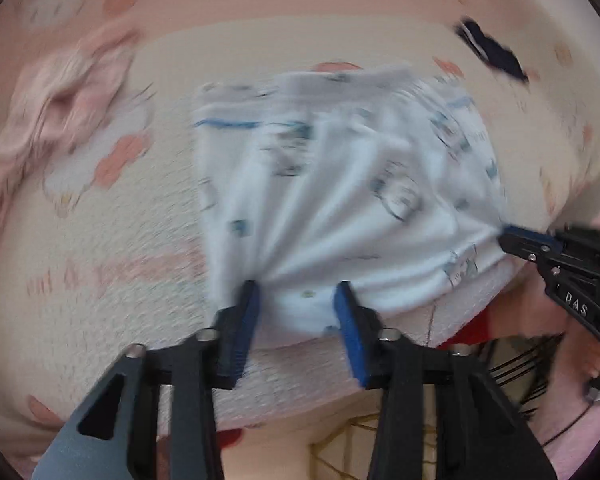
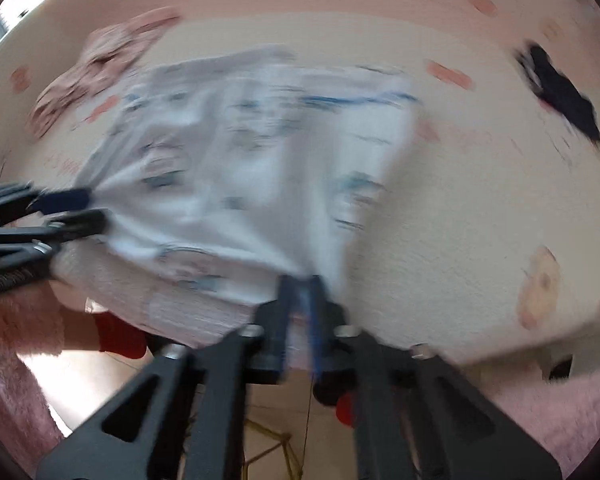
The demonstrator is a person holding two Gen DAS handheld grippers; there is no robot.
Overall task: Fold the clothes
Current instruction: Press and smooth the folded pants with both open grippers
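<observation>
Nearest the lens, at 6 o'clock in the left wrist view, is my left gripper. Its fingers stand apart and straddle the near hem of the white garment. Cloth lies between the pads and gathers against the left one, but I see no clamp yet.

1. At 10 o'clock a pink garment lies crumpled on the bed, well apart from the work. Leave it.
2. At centre the white garment, printed in blue, lies spread on the bed. Its near hem is at the bed's near edge and its far edge is towards 12 o'clock. Creases fan out from both near corners.
3. At 1 o'clock a dark garment lies clear of the fold path.
4. At 3 o'clock my right gripper has its fingers clenched on the garment's other near corner. The right wrist view confirms it: the pads are nearly together with cloth pinched between them.

Procedure, as I judge it:
- Clamp the left fingers fully on the hem before any lift; a one-sided hold will skew the fold.
- Raise both corners together and level, with the hem lightly taut between them.
- Carry the hem towards 12 o'clock.
- Match it to the far edge.
- Lower it flat, then release.

Motion blur hides fine detail of the hem.
</observation>
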